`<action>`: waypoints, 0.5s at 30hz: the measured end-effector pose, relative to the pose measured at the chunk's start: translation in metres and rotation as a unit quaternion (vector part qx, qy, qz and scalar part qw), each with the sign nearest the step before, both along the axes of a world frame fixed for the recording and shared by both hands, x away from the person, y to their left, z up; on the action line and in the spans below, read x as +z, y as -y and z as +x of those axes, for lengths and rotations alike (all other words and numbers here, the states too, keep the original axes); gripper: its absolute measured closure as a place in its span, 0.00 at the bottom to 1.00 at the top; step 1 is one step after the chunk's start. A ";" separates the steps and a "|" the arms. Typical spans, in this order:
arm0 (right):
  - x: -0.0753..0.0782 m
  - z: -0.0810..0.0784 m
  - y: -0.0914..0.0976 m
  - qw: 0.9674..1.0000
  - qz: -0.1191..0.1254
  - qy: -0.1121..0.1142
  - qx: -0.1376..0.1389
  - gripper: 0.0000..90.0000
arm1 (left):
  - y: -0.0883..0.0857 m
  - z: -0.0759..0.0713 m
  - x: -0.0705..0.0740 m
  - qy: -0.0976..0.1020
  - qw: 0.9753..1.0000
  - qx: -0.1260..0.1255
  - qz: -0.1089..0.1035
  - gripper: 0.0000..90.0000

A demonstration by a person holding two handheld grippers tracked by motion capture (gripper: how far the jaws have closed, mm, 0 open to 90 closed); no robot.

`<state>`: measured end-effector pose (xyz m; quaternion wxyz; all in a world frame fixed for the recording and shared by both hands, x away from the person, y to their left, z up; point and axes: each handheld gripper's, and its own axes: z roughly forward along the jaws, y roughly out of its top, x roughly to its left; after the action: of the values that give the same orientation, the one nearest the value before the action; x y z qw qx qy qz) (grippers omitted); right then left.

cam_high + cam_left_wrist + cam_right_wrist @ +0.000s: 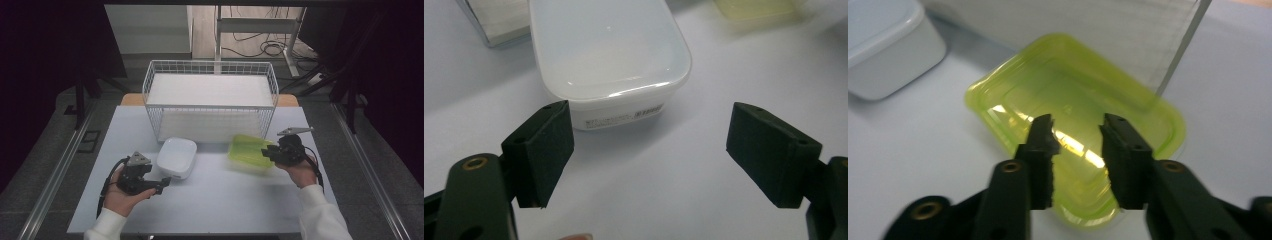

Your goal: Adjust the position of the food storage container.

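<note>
A white lidded container (176,157) lies on the table left of centre, and my left gripper (159,176) stands open just in front of it. In the left gripper view the container (609,50) sits beyond the wide-apart jaws of that gripper (649,145), with nothing between them. A lime-green translucent container (247,150) rests in front of the wire basket at the right. My right gripper (267,152) reaches its near-right side. In the right gripper view the jaws of that gripper (1078,130) stand a short gap apart above the green container (1073,85), their pads pressing on nothing.
A white wire basket (210,106) with a white liner stands at the back centre of the pale table (225,200). Its mesh wall (1073,20) rises right behind the green container. Metal rails run along both sides of the table.
</note>
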<state>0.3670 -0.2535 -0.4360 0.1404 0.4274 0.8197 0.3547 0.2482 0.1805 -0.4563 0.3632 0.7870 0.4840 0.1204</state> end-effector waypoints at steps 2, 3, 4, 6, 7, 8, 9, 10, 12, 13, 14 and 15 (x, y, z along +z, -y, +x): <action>0.000 0.008 -0.001 1.000 -0.007 0.007 0.001 0.88 | 0.000 0.001 -0.001 -0.002 1.000 0.000 0.003 0.21; -0.001 0.013 -0.002 1.000 -0.016 0.011 0.001 0.92 | 0.000 0.001 -0.001 -0.002 1.000 0.001 0.003 0.21; 0.000 0.016 -0.002 1.000 -0.023 0.012 0.002 0.96 | 0.000 0.001 -0.001 -0.002 1.000 0.001 0.003 0.21; 0.000 0.022 -0.005 0.999 -0.037 0.022 0.007 0.99 | 0.001 0.001 -0.002 -0.003 1.000 0.001 0.004 0.21; -0.001 0.025 -0.007 0.999 -0.041 0.027 0.008 0.99 | 0.001 0.001 -0.003 -0.004 1.000 0.000 0.006 0.21; -0.002 0.028 -0.009 0.998 -0.049 0.029 0.012 0.99 | 0.001 0.001 -0.003 -0.005 1.000 0.002 0.006 0.21; -0.004 0.031 -0.012 0.997 -0.063 0.034 0.017 0.99 | 0.002 0.001 -0.004 -0.006 1.000 0.002 0.007 0.21; -0.006 0.035 -0.016 0.996 -0.073 0.042 0.020 0.99 | 0.002 0.001 -0.004 -0.006 1.000 0.001 0.009 0.21; -0.008 0.042 -0.024 0.995 -0.081 0.052 0.025 0.99 | 0.003 0.000 -0.006 -0.007 1.000 0.000 0.011 0.21; -0.009 0.045 -0.029 0.994 -0.090 0.061 0.029 0.99 | 0.003 0.000 -0.006 -0.007 1.000 -0.001 0.011 0.21; -0.010 0.047 -0.032 0.993 -0.096 0.064 0.034 0.99 | 0.003 0.000 -0.006 -0.007 1.000 -0.001 0.011 0.21; -0.010 0.050 -0.038 0.991 -0.107 0.070 0.040 0.99 | 0.002 0.000 -0.007 -0.007 1.000 -0.001 0.011 0.21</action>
<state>0.4171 -0.2156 -0.4463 0.2283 0.3512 0.8574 0.2990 0.2486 0.1781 -0.4630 0.3514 0.7920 0.4845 0.1202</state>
